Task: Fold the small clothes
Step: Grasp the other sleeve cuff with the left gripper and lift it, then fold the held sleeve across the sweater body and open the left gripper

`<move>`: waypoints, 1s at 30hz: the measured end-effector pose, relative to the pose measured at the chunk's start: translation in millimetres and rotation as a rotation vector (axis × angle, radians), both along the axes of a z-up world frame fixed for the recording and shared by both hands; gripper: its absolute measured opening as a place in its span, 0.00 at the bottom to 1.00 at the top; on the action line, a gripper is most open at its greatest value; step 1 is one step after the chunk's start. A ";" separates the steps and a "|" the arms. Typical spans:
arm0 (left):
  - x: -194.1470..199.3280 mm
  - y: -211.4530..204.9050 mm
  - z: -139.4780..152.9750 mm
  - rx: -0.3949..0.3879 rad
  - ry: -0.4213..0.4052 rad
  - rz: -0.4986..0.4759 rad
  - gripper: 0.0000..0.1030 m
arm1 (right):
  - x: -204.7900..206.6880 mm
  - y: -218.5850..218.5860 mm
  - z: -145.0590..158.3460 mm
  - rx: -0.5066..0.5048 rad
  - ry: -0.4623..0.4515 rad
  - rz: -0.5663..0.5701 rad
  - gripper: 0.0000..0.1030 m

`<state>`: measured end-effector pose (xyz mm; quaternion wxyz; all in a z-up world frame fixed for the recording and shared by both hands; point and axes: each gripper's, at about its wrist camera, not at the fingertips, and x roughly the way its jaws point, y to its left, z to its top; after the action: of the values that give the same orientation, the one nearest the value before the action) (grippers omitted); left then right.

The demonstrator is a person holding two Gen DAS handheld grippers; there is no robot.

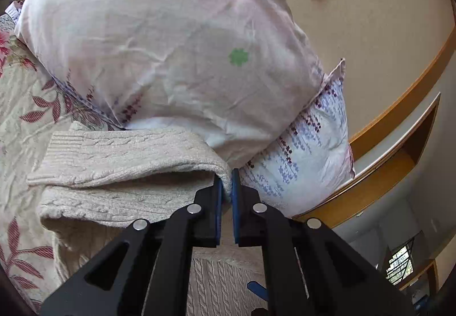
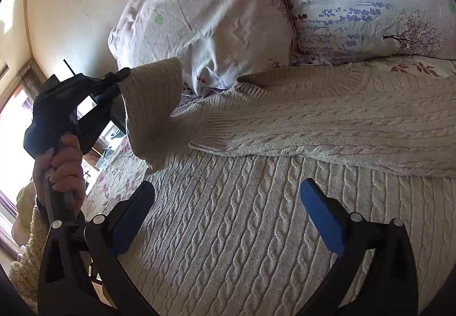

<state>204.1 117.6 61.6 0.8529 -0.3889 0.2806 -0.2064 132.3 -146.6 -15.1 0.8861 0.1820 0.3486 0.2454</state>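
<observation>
A cream cable-knit sweater (image 2: 256,219) lies spread on a bed, filling the space under and ahead of the right gripper (image 2: 228,210). That gripper hovers with its blue-padded jaws wide apart and nothing between them. The left gripper (image 1: 227,187) is pinched shut on a fold of the knit, and from the right wrist camera this looks like the cuff end of a sleeve (image 2: 152,105) lifted clear of the bed, to the right gripper's upper left. The other sleeve (image 2: 327,133) lies folded flat across the body, just ahead of the right gripper.

The knit looks thick, soft and limp, so it will likely drape and sag from any single hold, and feel fairly heavy for its size. Its ribbed texture should grip well against the pads. Sensible places to hold are the ribbed cuffs, the hem and the shoulder seams, where the fabric is doubled and less prone to stretching.

Two pillows (image 1: 159,39) sit just beyond the sweater. No containers are in view, though the picture edges are dark and distorted.
</observation>
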 end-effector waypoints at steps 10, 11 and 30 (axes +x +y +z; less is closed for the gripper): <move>11.4 -64.1 -76.8 0.132 0.209 -0.102 0.08 | 5.5 -23.0 9.9 0.032 0.002 -0.046 0.99; 10.9 -66.2 -81.2 0.152 0.236 -0.101 0.09 | 5.2 -24.0 9.7 0.034 0.003 -0.051 0.99; 10.3 14.5 -79.3 -0.151 0.323 0.243 0.16 | 5.0 -32.2 12.2 0.047 -0.004 -0.098 0.99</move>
<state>214.4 132.1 -17.7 0.7840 -0.5105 0.3486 -0.0576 137.3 -178.8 -2.9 0.8932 0.2194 0.3316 0.2101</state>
